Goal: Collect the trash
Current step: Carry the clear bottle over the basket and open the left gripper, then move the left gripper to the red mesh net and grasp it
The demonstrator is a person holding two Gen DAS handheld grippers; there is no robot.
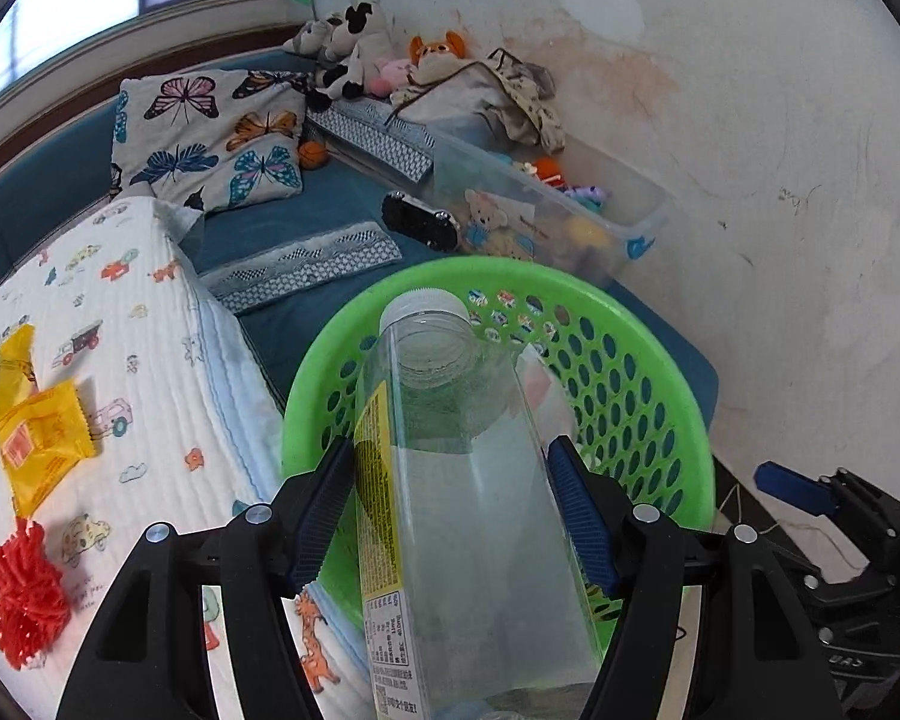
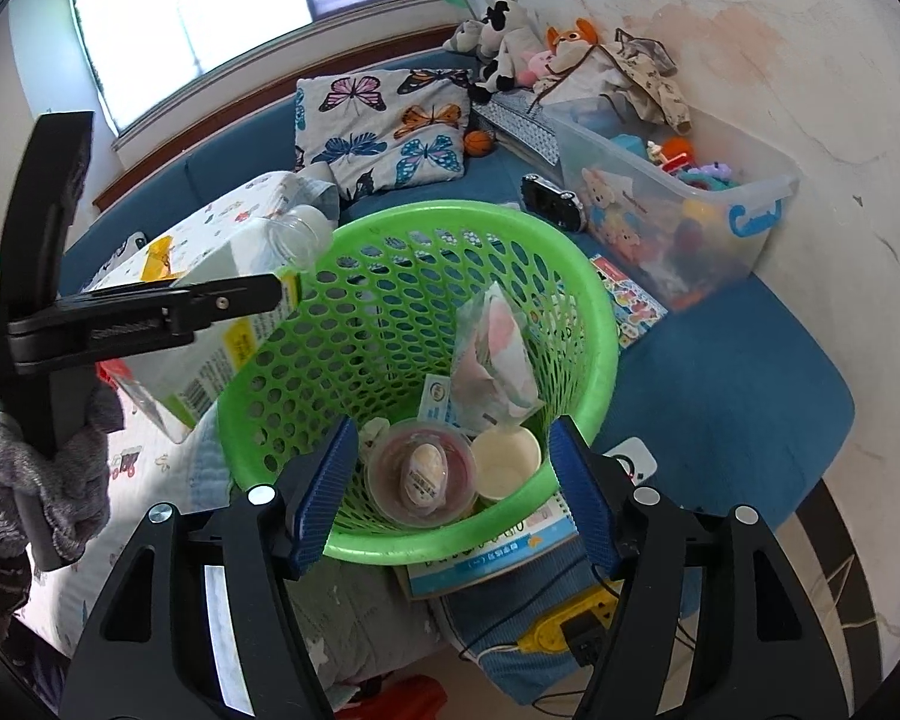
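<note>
**Bottle over the basket, wrappers still on the bed**

Left tongs (image 1: 450,510) are clamped on a clear plastic bottle (image 1: 450,480), both blue pads pressed to its flat sides, with its capped neck pointing forward over the rim of the green basket (image 1: 660,360). From the right wrist view the same bottle (image 2: 210,324) hangs tilted at the basket's (image 2: 594,300) left edge, above the rim rather than inside it, so I judge it is about to be dropped in and is not yet binned.

Going from left to right across the bed: on the white printed quilt (image 1: 150,360) lie a red mesh net (image 1: 24,594) and yellow snack wrappers (image 1: 36,420), well apart from the basket and untouched. These look like the trash left to gather. Next comes the basket, standing beside the quilt. Inside it already sit a round lidded plastic tub (image 2: 420,474), a paper cup (image 2: 504,462) just beside it, and a crumpled pink-and-white wrapper (image 2: 498,354) leaning on the far wall. Right tongs (image 2: 450,498) stand apart and hold nothing, hovering over the basket's near rim. Under that rim a booklet (image 2: 492,558) pokes out; whether it counts as trash I cannot tell. Farther right a clear toy bin (image 2: 690,204) stands against the wall.

By my reckoning the job is past halfway: several pieces are in, one is in hand, and the wrappers and net remain.
</note>
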